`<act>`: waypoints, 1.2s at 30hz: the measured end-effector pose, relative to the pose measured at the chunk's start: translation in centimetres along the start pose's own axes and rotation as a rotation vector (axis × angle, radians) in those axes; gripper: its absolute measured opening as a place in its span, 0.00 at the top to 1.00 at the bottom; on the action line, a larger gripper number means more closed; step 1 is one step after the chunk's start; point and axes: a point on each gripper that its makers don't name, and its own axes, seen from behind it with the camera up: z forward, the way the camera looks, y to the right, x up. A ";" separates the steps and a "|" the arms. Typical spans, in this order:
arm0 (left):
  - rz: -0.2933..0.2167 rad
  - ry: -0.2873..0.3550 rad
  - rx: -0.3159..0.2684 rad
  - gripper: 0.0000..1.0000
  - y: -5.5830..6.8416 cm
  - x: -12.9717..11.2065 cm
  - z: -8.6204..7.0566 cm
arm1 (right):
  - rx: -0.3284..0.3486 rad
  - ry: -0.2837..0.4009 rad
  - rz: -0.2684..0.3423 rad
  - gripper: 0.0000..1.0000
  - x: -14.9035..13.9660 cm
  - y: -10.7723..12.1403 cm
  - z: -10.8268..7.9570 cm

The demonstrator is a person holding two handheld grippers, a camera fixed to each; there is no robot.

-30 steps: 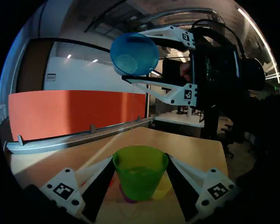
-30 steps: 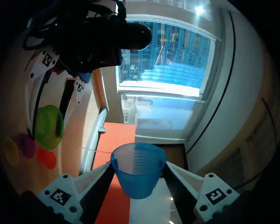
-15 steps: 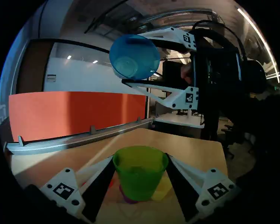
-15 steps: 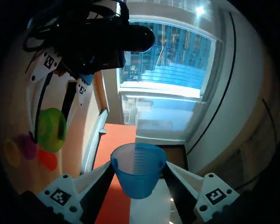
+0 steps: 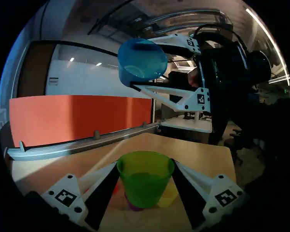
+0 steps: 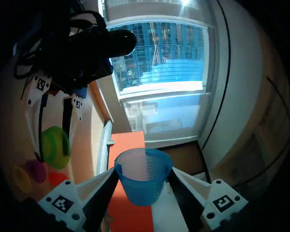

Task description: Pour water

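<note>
Water sits in the green cup, up to about the middle. The left claw presses both fingers on the sides of this cup, close to the near edge of the wooden table. Small round coloured pieces peek out from under the cup. I cannot tell if the cup rests on them or hangs just above them.

High over the green cup, the right claw squeezes the blue cup between its two fingers. The blue cup is tipped on its side, with its mouth turned toward the green cup. No water is falling from it, and it looks empty inside. I think the pouring is almost done. What seems left is to turn the blue cup upright and set the cups down.

A silver rail runs along the far edge of the table. Behind it are an orange wall panel and a white wall. Long lights shine on the ceiling. The right gripper view looks out a big window at tall buildings.
</note>
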 end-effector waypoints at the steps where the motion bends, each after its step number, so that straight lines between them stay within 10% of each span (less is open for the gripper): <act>1: 0.000 0.000 0.000 0.12 0.0 0.0 0.0 | 0.002 0.000 0.026 0.12 -0.1 -0.1 -0.1; 36: 0.016 -0.004 0.006 0.12 -0.1 0.2 -0.2 | 0.156 0.012 1.027 0.12 2.1 -4.3 -2.6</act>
